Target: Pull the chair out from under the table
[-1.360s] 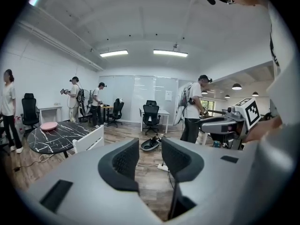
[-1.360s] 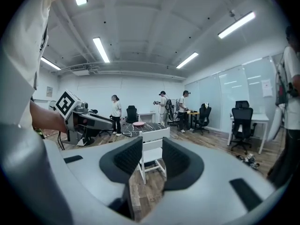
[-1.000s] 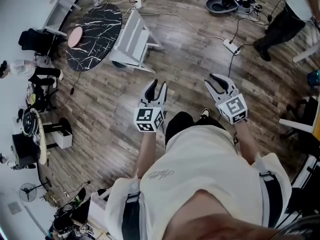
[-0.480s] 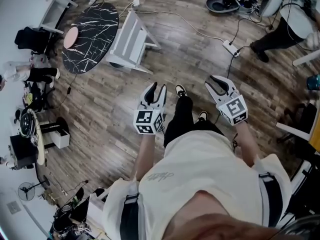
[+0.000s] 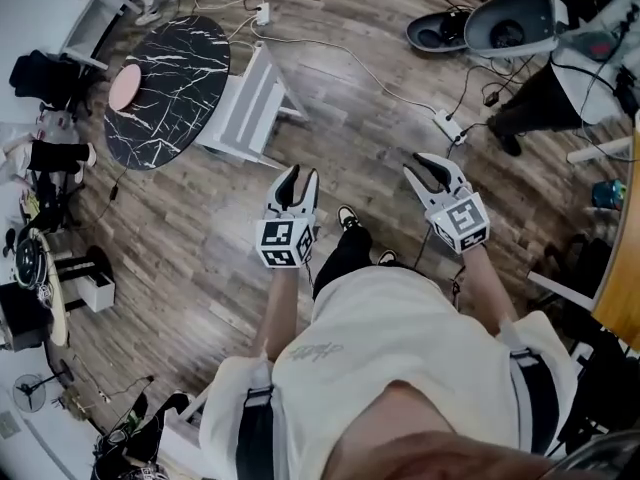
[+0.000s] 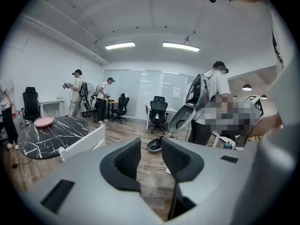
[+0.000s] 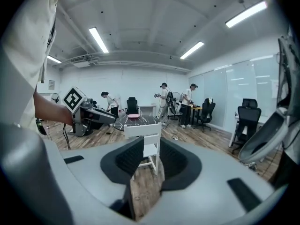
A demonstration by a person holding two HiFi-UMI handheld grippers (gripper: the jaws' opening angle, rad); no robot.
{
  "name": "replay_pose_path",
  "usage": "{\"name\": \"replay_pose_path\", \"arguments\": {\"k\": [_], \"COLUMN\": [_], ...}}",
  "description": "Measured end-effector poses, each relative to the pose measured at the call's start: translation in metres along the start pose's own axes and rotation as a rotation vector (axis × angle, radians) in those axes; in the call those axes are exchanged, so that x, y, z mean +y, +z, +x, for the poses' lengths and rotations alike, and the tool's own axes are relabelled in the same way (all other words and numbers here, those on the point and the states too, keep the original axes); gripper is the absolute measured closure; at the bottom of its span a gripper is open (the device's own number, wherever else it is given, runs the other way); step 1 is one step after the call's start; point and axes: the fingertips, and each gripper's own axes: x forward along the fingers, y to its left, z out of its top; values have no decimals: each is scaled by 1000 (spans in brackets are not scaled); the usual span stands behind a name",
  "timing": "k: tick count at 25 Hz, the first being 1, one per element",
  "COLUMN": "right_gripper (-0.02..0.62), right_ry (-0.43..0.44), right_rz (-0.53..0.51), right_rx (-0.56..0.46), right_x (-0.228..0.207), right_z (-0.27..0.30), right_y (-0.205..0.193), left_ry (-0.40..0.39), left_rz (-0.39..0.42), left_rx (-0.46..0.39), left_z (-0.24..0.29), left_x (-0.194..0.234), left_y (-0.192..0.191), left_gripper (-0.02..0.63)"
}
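The white chair [image 5: 250, 108] stands pushed against the right edge of the round black marble table [image 5: 168, 88], which carries a pink plate [image 5: 125, 86]. Both are far ahead and to the left of me. My left gripper [image 5: 297, 180] is held out over the wood floor, open and empty. My right gripper [image 5: 432, 173] is level with it to the right; its jaws are closing a little with nothing between them. In the right gripper view the chair [image 7: 143, 142] shows far off between the jaws. In the left gripper view the chair [image 6: 84, 142] and table [image 6: 51, 132] lie to the left.
A power strip [image 5: 445, 126] with cables lies on the floor ahead right. An overturned grey chair shell [image 5: 510, 23] and a standing person [image 5: 540, 98] are at the upper right. Shelves and clutter line the left wall [image 5: 40, 248]. Office chairs [image 6: 158, 114] and several people stand further back.
I have walked forward; both grippers travelled with me, still apart and empty. The table and chair now sit lower in the head view, closer to me.
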Motion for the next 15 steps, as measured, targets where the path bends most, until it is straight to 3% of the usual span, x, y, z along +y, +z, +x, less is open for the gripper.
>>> {"name": "replay_pose_path", "arguments": {"k": [6,15], "right_gripper": [489,489], "right_ry": [8,46], "right_rz": [-27,-38], "right_rx": [-25,-5], "right_x": [-18,-25], "right_z": [70,153], "right_y": [45,70], "left_ry": [19,1], "left_rz": [-45,-48], "left_rx": [-16,-31], "left_z": [37,90], "left_x": [63,122], "left_y": [16,41], "left_gripper": [458,457]}}
